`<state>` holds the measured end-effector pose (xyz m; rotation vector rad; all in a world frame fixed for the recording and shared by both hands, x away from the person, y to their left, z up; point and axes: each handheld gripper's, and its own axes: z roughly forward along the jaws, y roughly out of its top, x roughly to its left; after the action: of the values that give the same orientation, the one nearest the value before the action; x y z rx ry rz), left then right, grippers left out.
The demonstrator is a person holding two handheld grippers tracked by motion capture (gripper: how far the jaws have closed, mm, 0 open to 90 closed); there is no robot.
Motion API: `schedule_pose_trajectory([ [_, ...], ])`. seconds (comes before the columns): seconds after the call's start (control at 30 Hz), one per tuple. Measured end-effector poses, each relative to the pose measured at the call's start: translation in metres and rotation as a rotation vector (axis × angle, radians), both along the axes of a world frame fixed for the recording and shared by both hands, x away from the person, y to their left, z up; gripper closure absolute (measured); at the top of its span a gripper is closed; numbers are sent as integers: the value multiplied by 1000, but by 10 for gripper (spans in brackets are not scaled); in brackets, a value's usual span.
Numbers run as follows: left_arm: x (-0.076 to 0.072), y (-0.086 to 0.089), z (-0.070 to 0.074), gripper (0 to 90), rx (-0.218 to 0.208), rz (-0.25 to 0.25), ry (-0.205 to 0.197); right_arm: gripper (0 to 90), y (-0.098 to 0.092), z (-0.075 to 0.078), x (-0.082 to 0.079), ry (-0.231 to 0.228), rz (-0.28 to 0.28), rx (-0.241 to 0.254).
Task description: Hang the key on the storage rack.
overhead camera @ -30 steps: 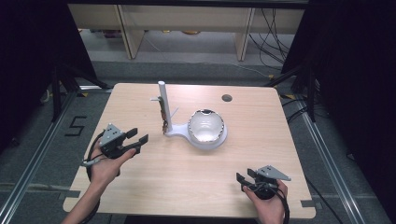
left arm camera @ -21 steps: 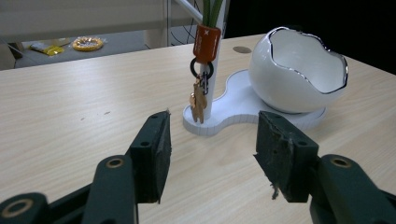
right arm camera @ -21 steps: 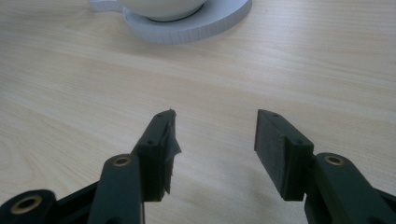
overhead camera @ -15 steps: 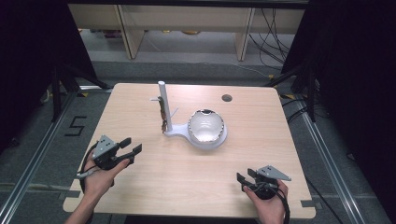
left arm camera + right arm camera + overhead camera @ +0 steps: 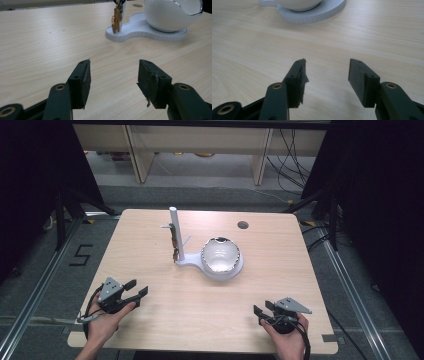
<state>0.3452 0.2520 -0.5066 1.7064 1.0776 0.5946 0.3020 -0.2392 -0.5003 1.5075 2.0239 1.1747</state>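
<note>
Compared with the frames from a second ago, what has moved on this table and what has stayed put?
The left gripper has drawn back toward the near left corner of the table and sunk lower. Its jaws have just been opening, with nothing between them. The right gripper, open and empty, kept its place, as did the white stand, its bowl and the brown pendant.

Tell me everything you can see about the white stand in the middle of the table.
The white stand looks like plastic. It has a flat, peanut-shaped base with a ribbed edge, lying on the wooden table. A slim upright post rises from the base's left end, with thin pegs sticking out sideways. A small brown-gold trinket hangs beside the post. On the wider right end sits a round white bowl, tilted, with a dark scalloped rim. Neither gripper touches it.
</note>
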Motion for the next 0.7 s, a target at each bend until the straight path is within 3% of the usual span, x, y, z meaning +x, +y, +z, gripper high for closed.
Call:
schedule_pose_trajectory([
  [0.27,-5,4,-16,423,19,28,-9,488,1,-1,-1,4,-10,27],
  [0.33,-5,4,-17,421,20,26,-12,488,-3,-1,1,-23,21,-16],
  [0.47,-5,2,-17,414,22,31,-25,487,-4,-2,2,-39,13,-41],
  [0.53,-6,1,-17,413,32,34,-26,487,-4,-2,1,-27,27,-8],
  [0.7,-7,3,-17,409,21,42,-23,487,-4,-2,1,-30,27,-5],
])
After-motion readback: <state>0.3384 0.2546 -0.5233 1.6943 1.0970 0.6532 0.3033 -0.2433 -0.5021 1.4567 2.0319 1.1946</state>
